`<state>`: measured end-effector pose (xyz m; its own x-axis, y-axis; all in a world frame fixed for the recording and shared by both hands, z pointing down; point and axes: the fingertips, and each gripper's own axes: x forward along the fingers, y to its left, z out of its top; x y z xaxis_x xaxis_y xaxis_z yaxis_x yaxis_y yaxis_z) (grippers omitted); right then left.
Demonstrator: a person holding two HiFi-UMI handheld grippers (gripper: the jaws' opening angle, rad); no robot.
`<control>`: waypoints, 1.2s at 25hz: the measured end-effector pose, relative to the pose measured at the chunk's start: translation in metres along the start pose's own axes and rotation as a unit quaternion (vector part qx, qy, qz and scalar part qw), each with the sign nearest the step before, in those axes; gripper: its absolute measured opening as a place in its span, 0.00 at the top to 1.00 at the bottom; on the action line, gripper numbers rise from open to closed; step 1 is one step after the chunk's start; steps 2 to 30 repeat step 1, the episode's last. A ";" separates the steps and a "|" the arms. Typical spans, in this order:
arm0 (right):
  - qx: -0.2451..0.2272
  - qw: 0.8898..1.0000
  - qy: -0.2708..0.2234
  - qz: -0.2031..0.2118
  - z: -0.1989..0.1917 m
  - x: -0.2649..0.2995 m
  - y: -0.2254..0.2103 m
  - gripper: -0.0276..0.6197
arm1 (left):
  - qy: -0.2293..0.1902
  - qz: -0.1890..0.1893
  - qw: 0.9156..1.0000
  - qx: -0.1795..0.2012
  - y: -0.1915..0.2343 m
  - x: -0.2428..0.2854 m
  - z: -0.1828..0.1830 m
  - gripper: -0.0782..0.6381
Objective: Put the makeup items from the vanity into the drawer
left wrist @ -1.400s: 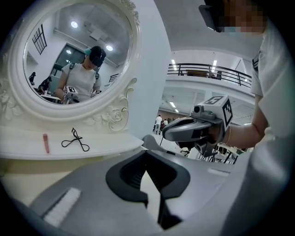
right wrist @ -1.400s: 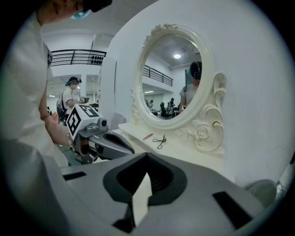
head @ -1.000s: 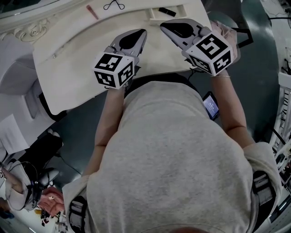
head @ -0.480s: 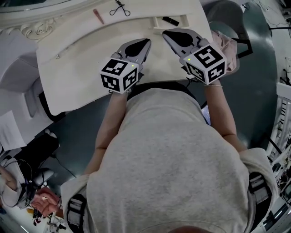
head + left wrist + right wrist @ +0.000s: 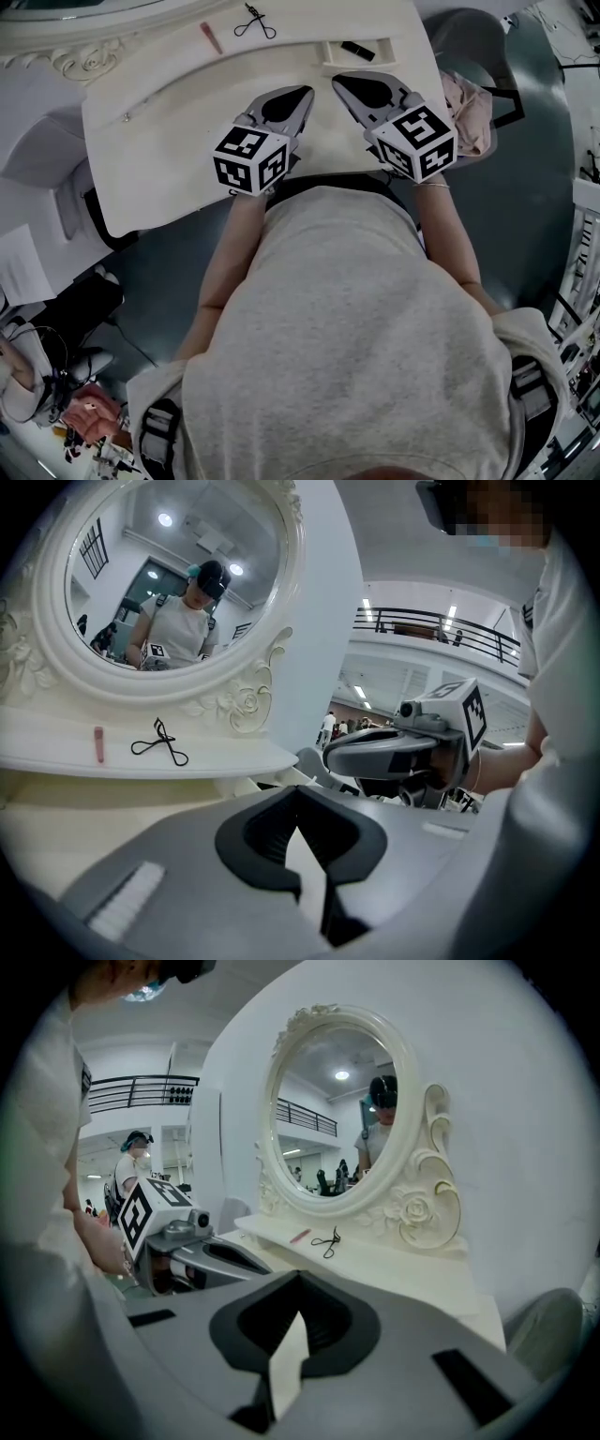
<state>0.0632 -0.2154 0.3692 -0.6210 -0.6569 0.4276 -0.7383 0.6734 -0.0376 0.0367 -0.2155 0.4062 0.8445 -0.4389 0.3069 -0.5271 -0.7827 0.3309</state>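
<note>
On the white vanity's [image 5: 159, 141] back shelf lie a pink lipstick-like stick [image 5: 211, 37] and a black eyelash curler [image 5: 255, 21]. A small black item [image 5: 357, 51] rests in a shallow recessed compartment at the shelf's right. Both grippers hover side by side over the near part of the top, well short of these items. My left gripper [image 5: 298, 94] is shut and holds nothing, as is my right gripper [image 5: 339, 82]. The left gripper view shows the stick [image 5: 98, 744] and curler [image 5: 161, 747] below the oval mirror [image 5: 178, 583]. The right gripper view shows them too, the stick [image 5: 299, 1236] left of the curler [image 5: 326, 1240].
A grey chair with a pink cloth [image 5: 469, 108] stands right of the vanity. Papers [image 5: 23, 272] and cables lie on the floor at the left. The carved mirror frame [image 5: 412, 1208] rises behind the shelf.
The head view has shifted a little, so the vanity sits lower in the picture. Both grippers stay shut and nearly where they were above the near edge.
</note>
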 end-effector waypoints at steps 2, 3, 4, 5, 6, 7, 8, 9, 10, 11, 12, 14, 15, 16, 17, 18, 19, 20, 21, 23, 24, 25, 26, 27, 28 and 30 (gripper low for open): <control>0.002 1.000 0.000 0.001 0.000 0.000 0.000 0.95 | -0.002 0.002 1.000 -0.003 0.001 0.000 0.001 0.88; 0.002 1.000 0.000 0.001 0.000 0.000 0.000 0.95 | -0.002 0.002 1.000 -0.003 0.001 0.000 0.001 0.88; 0.002 1.000 0.000 0.001 0.000 0.000 0.000 0.95 | -0.002 0.002 1.000 -0.003 0.001 0.000 0.001 0.88; 0.002 1.000 0.000 0.001 0.000 0.000 0.000 0.95 | -0.002 0.002 1.000 -0.003 0.001 0.000 0.001 0.88; 0.002 1.000 0.000 0.001 0.000 0.000 0.000 0.95 | -0.002 0.002 1.000 -0.003 0.001 0.000 0.001 0.88; 0.002 1.000 0.000 0.001 0.000 0.000 0.000 0.95 | -0.002 0.002 1.000 -0.003 0.001 0.000 0.001 0.88; 0.002 1.000 0.000 0.001 0.000 0.000 0.000 0.95 | -0.002 0.002 1.000 -0.003 0.001 0.000 0.001 0.88; 0.002 1.000 0.000 0.001 0.000 0.000 0.000 0.95 | -0.002 0.002 1.000 -0.003 0.001 0.000 0.001 0.88; 0.002 1.000 0.000 0.001 0.000 0.000 0.000 0.95 | -0.002 0.002 1.000 -0.003 0.001 0.000 0.001 0.88; 0.002 1.000 0.000 0.001 0.000 0.000 0.000 0.95 | -0.002 0.002 1.000 -0.003 0.001 0.000 0.001 0.88; 0.002 1.000 0.000 0.001 0.000 0.000 0.000 0.95 | -0.002 0.002 1.000 -0.003 0.001 0.000 0.001 0.88; 0.002 1.000 0.000 0.001 0.000 0.000 0.000 0.95 | -0.002 0.002 1.000 -0.003 0.001 0.000 0.001 0.88; 0.002 1.000 0.000 0.001 0.000 0.000 0.000 0.95 | -0.002 0.002 1.000 -0.003 0.001 0.000 0.001 0.88; 0.002 1.000 0.000 0.001 0.000 0.000 0.000 0.95 | -0.002 0.002 1.000 -0.003 0.001 0.000 0.001 0.88; 0.002 1.000 0.000 0.001 0.000 0.000 0.000 0.95 | -0.002 0.002 1.000 -0.003 0.001 0.000 0.001 0.88; 0.002 1.000 0.000 0.001 0.000 0.000 0.000 0.95 | -0.002 0.002 1.000 -0.003 0.001 0.000 0.001 0.88; 0.002 1.000 0.000 0.001 0.000 0.000 0.000 0.95 | -0.002 0.002 1.000 -0.003 0.001 0.000 0.001 0.88; 0.002 1.000 0.000 0.001 0.000 0.000 0.000 0.95 | -0.002 0.002 1.000 -0.003 0.001 0.000 0.001 0.88; 0.002 1.000 0.000 0.001 0.000 0.000 0.000 0.95 | -0.002 0.002 1.000 -0.003 0.001 0.000 0.001 0.88; 0.002 1.000 0.000 0.001 0.000 0.000 0.000 0.95 | -0.002 0.002 1.000 -0.003 0.001 0.000 0.001 0.88; 0.002 1.000 0.000 0.001 0.000 0.000 0.000 0.95 | -0.002 0.002 1.000 -0.003 0.001 0.000 0.001 0.88; 0.002 1.000 0.000 0.001 0.000 0.000 0.000 0.95 | -0.002 0.002 1.000 -0.003 0.001 0.000 0.001 0.88; 0.002 1.000 0.000 0.001 0.000 0.000 0.000 0.95 | -0.002 0.002 1.000 -0.003 0.001 0.000 0.001 0.88; 0.002 1.000 0.000 0.001 0.000 0.000 0.000 0.95 | -0.002 0.002 1.000 -0.003 0.001 0.000 0.001 0.88; 0.002 1.000 0.000 0.001 0.000 0.000 0.000 0.95 | -0.002 0.002 1.000 -0.003 0.001 0.000 0.001 0.88; 0.002 1.000 0.000 0.001 0.000 0.000 0.000 0.95 | -0.002 0.002 1.000 -0.003 0.001 0.000 0.001 0.88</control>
